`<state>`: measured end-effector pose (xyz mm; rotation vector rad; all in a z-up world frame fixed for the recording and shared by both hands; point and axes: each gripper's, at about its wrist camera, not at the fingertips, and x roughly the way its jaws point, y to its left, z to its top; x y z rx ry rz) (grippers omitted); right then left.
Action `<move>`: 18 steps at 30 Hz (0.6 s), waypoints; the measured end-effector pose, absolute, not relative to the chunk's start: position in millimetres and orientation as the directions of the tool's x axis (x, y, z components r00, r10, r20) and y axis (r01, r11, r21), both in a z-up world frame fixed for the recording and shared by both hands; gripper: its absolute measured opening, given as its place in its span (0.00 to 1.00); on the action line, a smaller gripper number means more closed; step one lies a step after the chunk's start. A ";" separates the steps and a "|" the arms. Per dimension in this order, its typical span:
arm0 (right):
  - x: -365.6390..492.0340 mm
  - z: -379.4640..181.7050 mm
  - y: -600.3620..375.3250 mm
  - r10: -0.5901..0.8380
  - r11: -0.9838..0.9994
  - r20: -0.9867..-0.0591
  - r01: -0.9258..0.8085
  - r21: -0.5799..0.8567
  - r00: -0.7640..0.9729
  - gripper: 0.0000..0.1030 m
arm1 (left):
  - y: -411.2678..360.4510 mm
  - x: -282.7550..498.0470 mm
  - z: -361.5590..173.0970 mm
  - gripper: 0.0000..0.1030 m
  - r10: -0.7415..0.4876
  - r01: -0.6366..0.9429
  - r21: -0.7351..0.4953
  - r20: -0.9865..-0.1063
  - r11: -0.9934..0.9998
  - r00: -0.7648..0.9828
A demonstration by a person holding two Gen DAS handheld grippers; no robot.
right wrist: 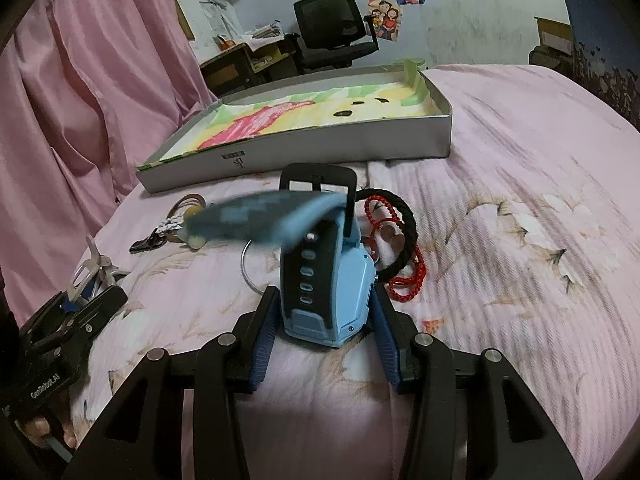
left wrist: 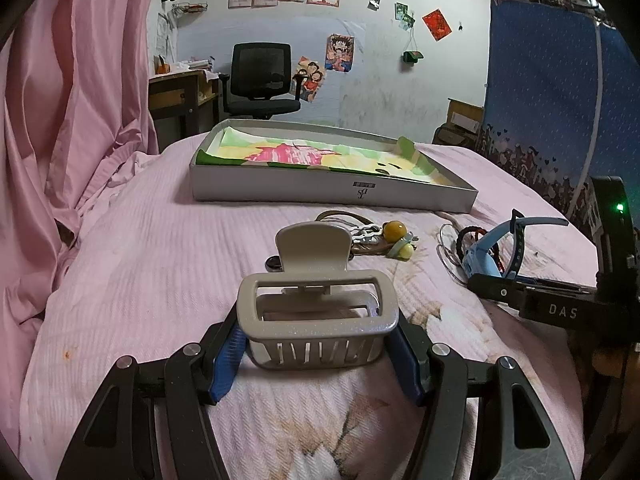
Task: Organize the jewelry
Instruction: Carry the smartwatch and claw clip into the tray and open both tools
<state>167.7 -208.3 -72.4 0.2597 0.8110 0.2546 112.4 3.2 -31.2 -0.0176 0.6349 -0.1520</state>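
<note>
My left gripper (left wrist: 318,344) is shut on a beige hair claw clip (left wrist: 316,316), held just above the pink bedspread. My right gripper (right wrist: 324,320) is shut on a light blue watch (right wrist: 326,280); its strap swings to the left, blurred. The watch (left wrist: 492,248) also shows at right in the left wrist view. Loose on the bed lie a black braided bracelet (right wrist: 400,232), a red bead string (right wrist: 404,280), yellow bead hair ties (left wrist: 396,236) and a white clip (left wrist: 366,234). Behind them sits a grey shallow box (left wrist: 332,190) lined with a coloured drawing.
Pink curtain (left wrist: 68,120) hangs along the left. A black office chair (left wrist: 260,80) and a wooden desk (left wrist: 180,92) stand beyond the bed. A blue patterned cloth (left wrist: 548,92) stands at right. A thin wire hoop (right wrist: 250,270) lies under the watch.
</note>
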 end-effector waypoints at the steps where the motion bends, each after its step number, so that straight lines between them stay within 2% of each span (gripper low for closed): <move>1: 165.4 -71.6 -208.6 0.326 0.936 -0.670 -0.130 0.327 0.667 0.40 | 2.8 111.7 -30.7 0.60 -0.147 0.136 -0.063 -0.586 0.989 0.797; 11: 131.5 -47.0 -209.9 0.368 0.921 -0.526 -0.223 0.319 0.766 0.39 | -17.3 82.7 -18.7 0.60 -0.123 0.137 -0.010 -0.495 0.991 0.860; 18: 122.8 -11.8 -208.0 0.358 0.927 -0.411 -0.266 0.264 0.839 0.39 | -18.4 79.7 8.9 0.60 -0.108 0.107 -0.025 -0.413 0.994 0.904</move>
